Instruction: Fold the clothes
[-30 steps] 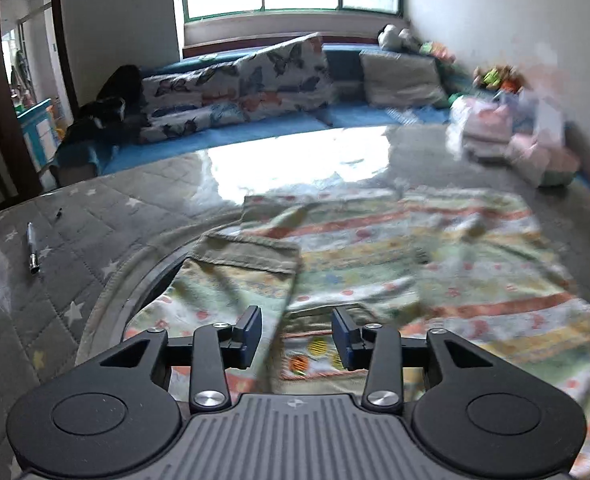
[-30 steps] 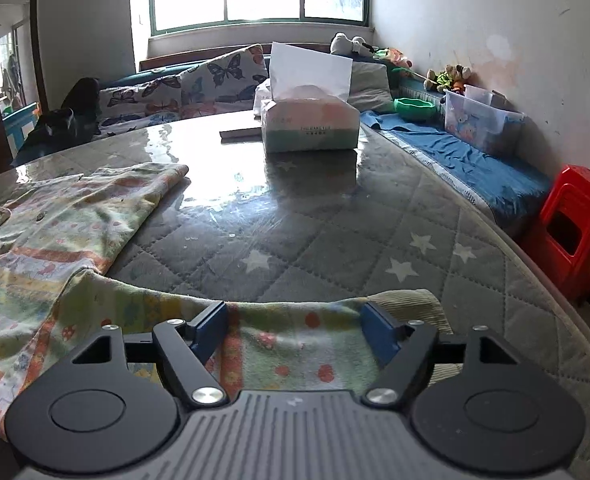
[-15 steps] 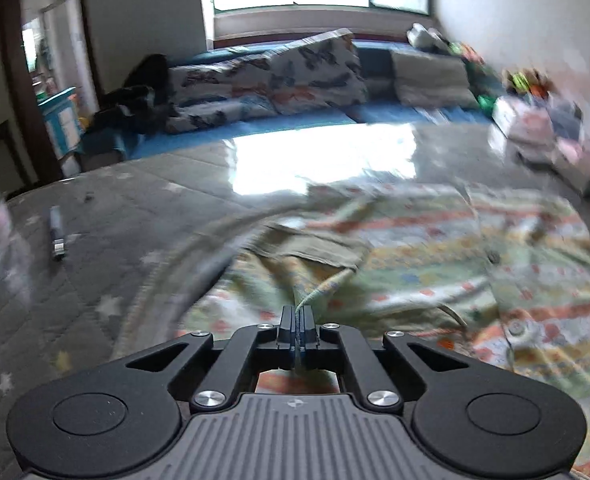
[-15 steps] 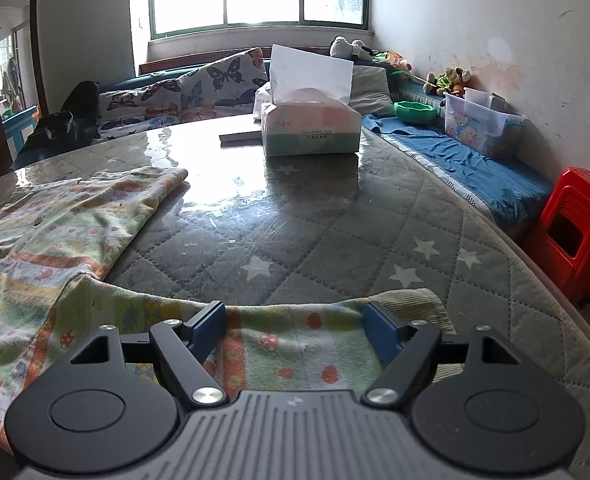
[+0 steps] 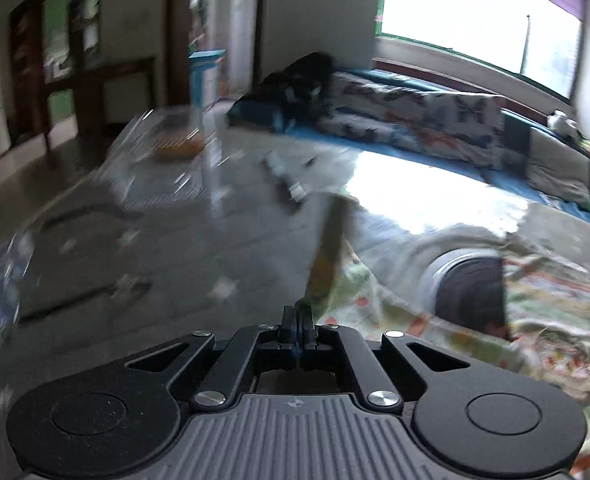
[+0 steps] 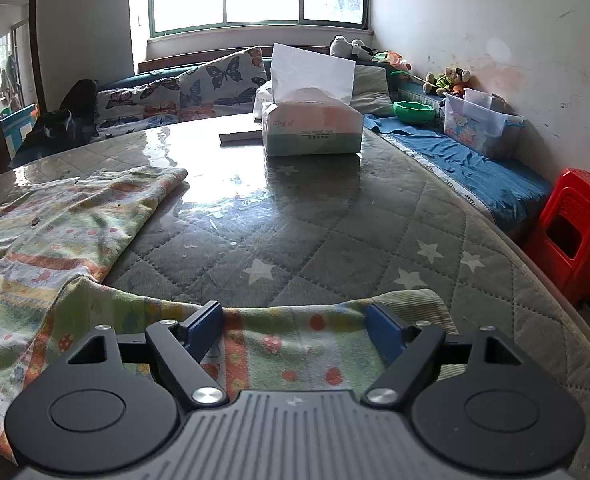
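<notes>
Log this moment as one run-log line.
left gripper: shut on shirt sleeve, lifted | right gripper: open over other sleeve | stage: first fold

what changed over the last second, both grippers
The left gripper went from open over the shirt to shut on a fold of it, then swung left, pulling that cloth up into a taut strip; its view is now blurred with motion. The right gripper stayed open over the sleeve, barely moving. The tissue box and the shirt's far side did not move.
</notes>
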Demonstrator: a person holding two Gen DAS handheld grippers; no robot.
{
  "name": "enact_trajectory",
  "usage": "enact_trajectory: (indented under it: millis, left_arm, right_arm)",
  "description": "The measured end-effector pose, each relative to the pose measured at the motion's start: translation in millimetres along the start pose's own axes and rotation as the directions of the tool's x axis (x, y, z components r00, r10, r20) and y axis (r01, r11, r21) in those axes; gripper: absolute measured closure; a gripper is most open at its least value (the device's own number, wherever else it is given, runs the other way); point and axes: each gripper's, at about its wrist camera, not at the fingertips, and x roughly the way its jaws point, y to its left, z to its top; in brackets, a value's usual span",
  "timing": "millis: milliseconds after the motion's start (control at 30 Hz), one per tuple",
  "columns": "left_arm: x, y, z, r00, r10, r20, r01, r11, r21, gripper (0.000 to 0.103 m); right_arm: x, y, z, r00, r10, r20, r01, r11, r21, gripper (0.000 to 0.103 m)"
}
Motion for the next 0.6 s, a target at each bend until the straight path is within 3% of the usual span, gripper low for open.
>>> enact_trajectory:
  millis: [133, 267, 467, 500, 567, 600]
  left_arm:
    - [-7.5, 21.3, -18.5, 0.999, 0.05, -0.017, -0.051, 0.998, -0.043, 0.103]
    - [-20.1, 32.1, -29.3, 0.998, 0.053, -0.032, -0.055, 0.997, -0.051, 0.103]
    - [-16.7, 28.1, -8.6, 0.999, 0.034, 0.006, -0.034, 0.999, -0.028, 0.099]
    - [-13.4, 25.6, -4.3, 0.999, 0.038, 0.015, -0.037, 0.999, -0.017, 0.097]
    - [-0.4, 18.4, 4.7, 0.999, 0.048, 0.023, -0.049, 0.999, 0.016, 0.075]
    - [6.8, 15.0, 8.7, 0.998, 0.054, 0.026, -0.055, 0.998, 0.036, 0.07]
  right_arm:
    - [6.4, 0.6, 4.2, 1.0, 0.01, -0.004, -0.01, 1.0, -0.012, 0.021]
    - [15.0, 0.6, 10.1, 1.0, 0.021, -0.008, -0.022, 0.999, -0.024, 0.02]
    - [25.5, 2.4, 16.8, 0.999, 0.035, -0.01, -0.035, 0.999, -0.039, 0.02]
    - [26.7, 2.3, 17.6, 0.999, 0.037, -0.01, -0.038, 0.999, -0.04, 0.02]
    - [28.0, 2.2, 18.5, 0.999, 0.039, -0.01, -0.039, 0.998, -0.041, 0.019]
    - [28.5, 2.2, 18.8, 0.999, 0.039, -0.01, -0.04, 0.998, -0.042, 0.019]
